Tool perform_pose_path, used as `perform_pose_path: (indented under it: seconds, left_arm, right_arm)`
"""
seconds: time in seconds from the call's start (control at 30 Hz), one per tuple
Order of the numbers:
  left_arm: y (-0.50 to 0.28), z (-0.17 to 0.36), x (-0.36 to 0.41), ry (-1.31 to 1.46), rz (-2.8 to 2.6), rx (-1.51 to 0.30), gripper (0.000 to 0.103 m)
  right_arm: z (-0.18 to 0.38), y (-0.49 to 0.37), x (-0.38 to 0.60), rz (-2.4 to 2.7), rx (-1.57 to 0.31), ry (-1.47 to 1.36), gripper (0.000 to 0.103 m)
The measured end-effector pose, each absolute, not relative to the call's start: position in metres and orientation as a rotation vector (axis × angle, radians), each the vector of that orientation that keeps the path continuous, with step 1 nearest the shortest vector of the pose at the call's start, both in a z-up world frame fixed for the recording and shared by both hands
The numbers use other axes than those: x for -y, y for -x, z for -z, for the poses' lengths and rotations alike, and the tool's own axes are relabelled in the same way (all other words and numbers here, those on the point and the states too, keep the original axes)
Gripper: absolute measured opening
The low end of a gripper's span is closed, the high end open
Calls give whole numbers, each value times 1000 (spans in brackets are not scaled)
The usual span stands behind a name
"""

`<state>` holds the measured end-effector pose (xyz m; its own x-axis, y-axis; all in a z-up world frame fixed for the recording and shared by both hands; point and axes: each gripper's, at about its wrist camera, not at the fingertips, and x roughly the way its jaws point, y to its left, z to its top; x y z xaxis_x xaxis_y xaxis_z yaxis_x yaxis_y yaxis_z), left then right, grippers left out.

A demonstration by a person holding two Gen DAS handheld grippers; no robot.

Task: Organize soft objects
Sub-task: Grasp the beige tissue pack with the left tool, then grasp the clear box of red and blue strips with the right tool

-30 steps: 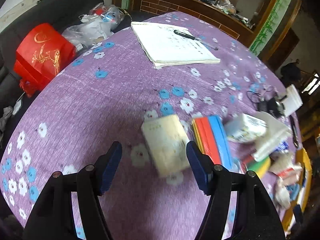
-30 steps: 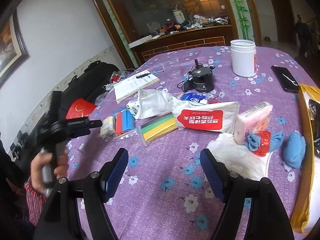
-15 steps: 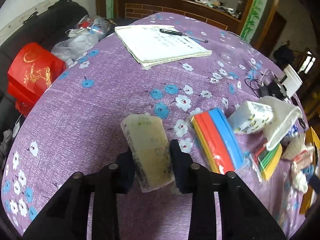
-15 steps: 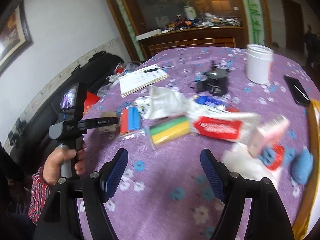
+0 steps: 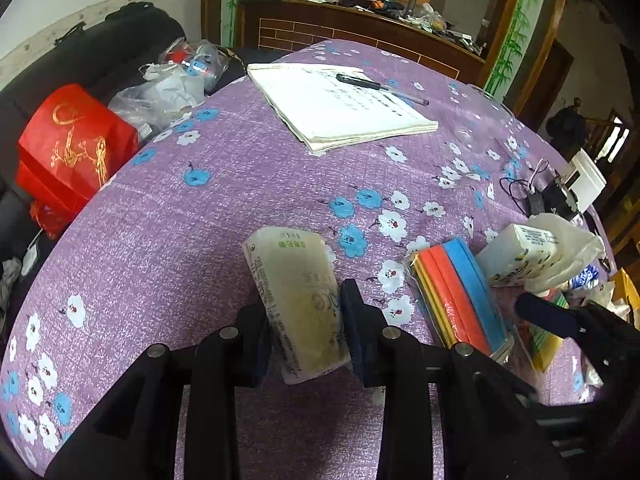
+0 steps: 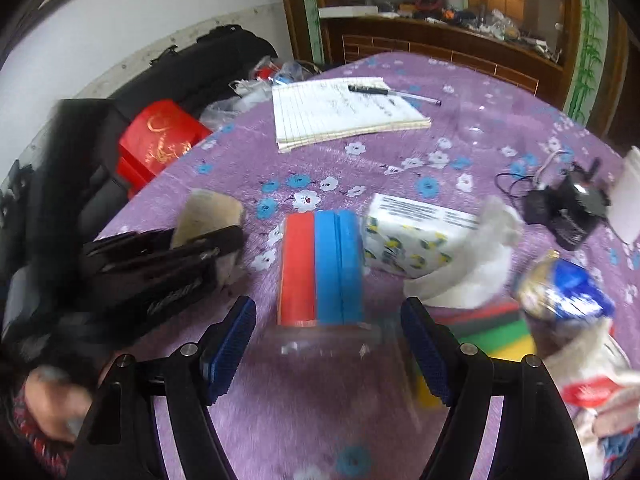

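My left gripper [image 5: 307, 322] is shut on a beige tissue pack [image 5: 288, 264], its pads squeezing the near half against the purple flowered tablecloth [image 5: 200, 240]. In the right wrist view that left gripper [image 6: 192, 256] and the beige tissue pack [image 6: 210, 212] appear at the left. My right gripper [image 6: 328, 320] is open, its blue pads either side of the near clear-wrapped end of a red and blue sponge pack [image 6: 320, 264] without touching it. One right finger [image 5: 544, 314] shows beside the sponge pack [image 5: 456, 292].
A patterned tissue pack [image 6: 408, 240], a white cloth [image 6: 472, 276], a green and yellow sponge pack [image 6: 500, 332] and a blue shiny packet [image 6: 564, 288] crowd the right. A notebook with a pen [image 5: 340, 108] lies farther back. A red bag [image 5: 72, 144] sits off the table's left edge.
My left gripper has shut on the beige tissue pack. The right gripper has swept left across the table, from the cloths and wipes to the red and blue sponge pack, staying open.
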<state>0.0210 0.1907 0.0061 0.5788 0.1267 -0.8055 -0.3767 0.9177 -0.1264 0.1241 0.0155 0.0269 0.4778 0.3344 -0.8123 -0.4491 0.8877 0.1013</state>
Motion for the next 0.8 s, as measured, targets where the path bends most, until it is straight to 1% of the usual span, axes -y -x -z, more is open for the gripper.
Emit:
perform_pose_path:
  seconds: [0.23, 0.3, 0.33, 0.37, 0.4, 0.43, 0.47, 0.5, 0.53, 0.6, 0.63, 0.67, 0.73, 0.8]
  left_arm:
    - [-20, -6, -189, 289, -310, -913, 32]
    - [-19, -6, -189, 294, -310, -913, 33]
    - [-19, -6, -190, 297, -308, -913, 34]
    - [-19, -6, -190, 300, -304, -913, 35]
    - [-18, -6, -190, 307, -297, -913, 38]
    - [-17, -7, -190, 314, -289, -912, 43]
    - [-16, -7, -190, 322, -278, -911, 46]
    - [-15, -8, -191, 332, -268, -909, 51]
    - [-15, -8, -191, 335, -266, -907, 54]
    - [-14, -7, -190, 338, -264, -909, 57]
    - [-15, -7, -189, 335, -263, -910, 60]
    - [-16, -7, -187, 325, -260, -912, 62]
    - [-19, -7, -179, 290, -254, -917, 70]
    - [-23, -5, -173, 253, -258, -931, 76]
  right_arm:
    - [-5, -147, -37, -469, -1031, 191, 76]
    - [-1, -150, -44, -458, -1023, 217, 78]
    - [0, -151, -47, -454, -1018, 232, 77]
    - [1, -151, -50, -453, -1008, 247, 74]
    - [1, -151, -50, -454, -1002, 252, 65]
    - [0, -150, -50, -452, -997, 249, 53]
    - [-2, -150, -49, -448, -987, 247, 45]
    - [-3, -150, -47, -439, -988, 248, 43]
    - [-4, -149, -43, -442, -990, 232, 42]
    - [-8, -142, -30, -460, -982, 177, 42]
    - [-10, -138, -24, -462, -971, 162, 42]
    - [-13, -131, -18, -461, -952, 150, 42]
    - [-22, -115, -6, -469, -892, 141, 42]
    - [-33, -99, 9, -468, -821, 113, 42]
